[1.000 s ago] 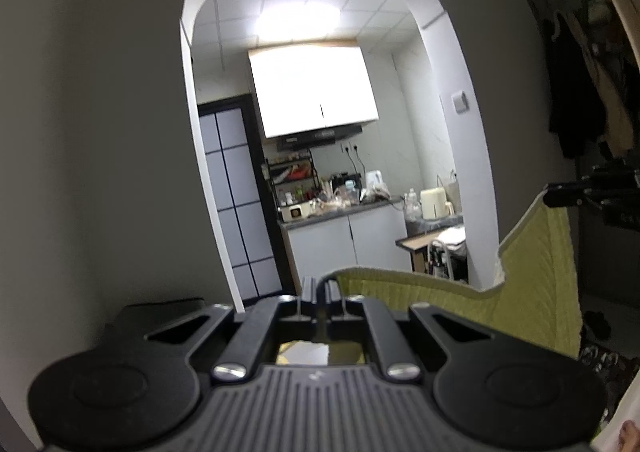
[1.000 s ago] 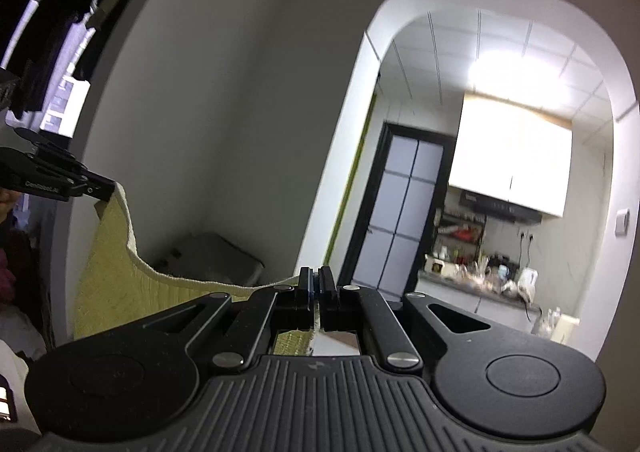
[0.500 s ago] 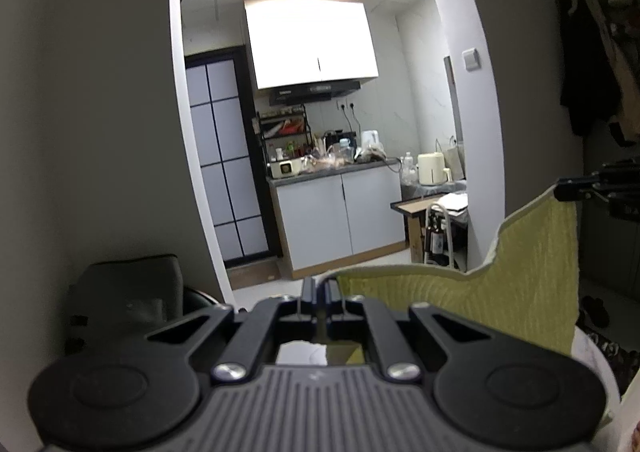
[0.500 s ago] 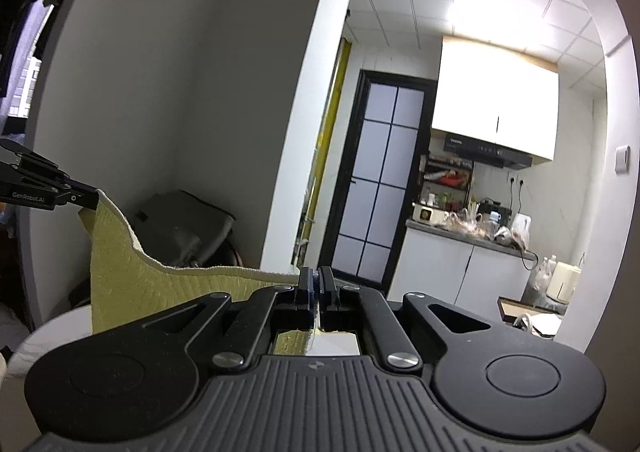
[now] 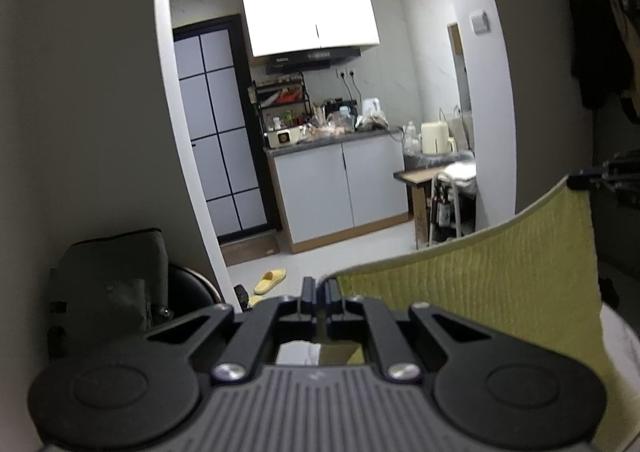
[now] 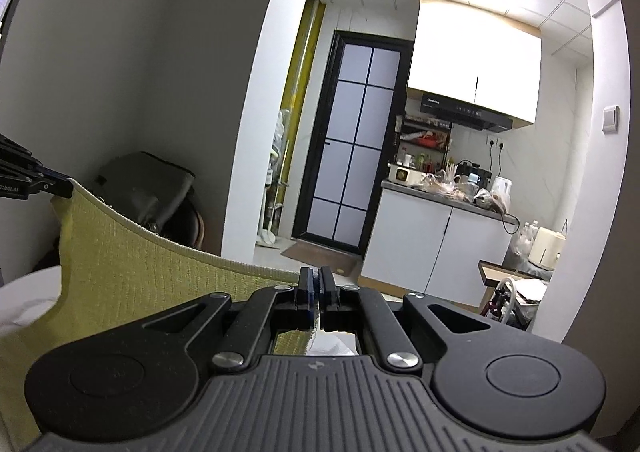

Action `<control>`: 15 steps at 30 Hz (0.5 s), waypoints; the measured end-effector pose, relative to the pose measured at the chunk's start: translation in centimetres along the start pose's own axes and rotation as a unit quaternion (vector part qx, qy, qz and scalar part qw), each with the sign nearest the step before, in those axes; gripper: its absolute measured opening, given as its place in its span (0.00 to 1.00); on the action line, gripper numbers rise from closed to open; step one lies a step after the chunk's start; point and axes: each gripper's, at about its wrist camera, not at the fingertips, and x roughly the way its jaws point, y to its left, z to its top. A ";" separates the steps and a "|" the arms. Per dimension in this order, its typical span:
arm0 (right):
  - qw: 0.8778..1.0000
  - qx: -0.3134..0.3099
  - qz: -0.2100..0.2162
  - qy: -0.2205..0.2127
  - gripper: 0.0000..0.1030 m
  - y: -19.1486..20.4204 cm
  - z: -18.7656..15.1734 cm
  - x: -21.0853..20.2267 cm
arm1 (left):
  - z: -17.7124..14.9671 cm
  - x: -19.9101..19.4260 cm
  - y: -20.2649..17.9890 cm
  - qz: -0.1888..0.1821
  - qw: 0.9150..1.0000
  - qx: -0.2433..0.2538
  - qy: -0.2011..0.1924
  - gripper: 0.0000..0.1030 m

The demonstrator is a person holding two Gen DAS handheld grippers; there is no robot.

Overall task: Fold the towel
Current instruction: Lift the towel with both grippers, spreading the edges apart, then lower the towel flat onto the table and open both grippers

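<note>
Yellow-green quilted towel [image 5: 480,284] hung in the air between the two tongs, its top edge sagging in a shallow curve. Left tongs [image 5: 319,288] were pressed together on one upper corner, and right tongs [image 6: 316,284] pinched the other corner. Below the cloth lay a white round surface [image 6: 28,292]. Beyond an arched doorway stood white kitchen cabinets [image 5: 340,188], with a yellow slipper [image 5: 271,279] on the floor.

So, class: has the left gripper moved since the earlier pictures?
Yes. In the left wrist view the kitchen cabinet now sits higher and more floor shows, so the left gripper, shut on the towel, has tipped or come downward.
</note>
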 end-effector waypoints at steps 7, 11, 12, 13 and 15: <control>1.000 -0.019 0.002 0.013 0.03 0.1 -0.9 2.0 | -0.1 1.9 -0.2 0.003 1.000 0.007 0.012 0.04; 1.000 -0.020 0.002 0.016 0.03 0.0 -0.9 3.2 | -0.3 3.2 -0.1 0.005 1.000 0.006 0.020 0.04; 1.000 -0.022 0.001 0.017 0.03 0.0 -0.9 3.4 | -0.3 3.4 -0.1 0.005 1.000 0.006 0.021 0.04; 1.000 -0.022 0.000 0.017 0.03 -0.1 -1.0 3.7 | -0.3 3.8 0.0 0.004 1.000 0.006 0.023 0.04; 1.000 -0.022 -0.001 0.019 0.03 -0.3 -1.1 4.1 | -0.3 4.4 0.0 0.003 1.000 0.006 0.026 0.04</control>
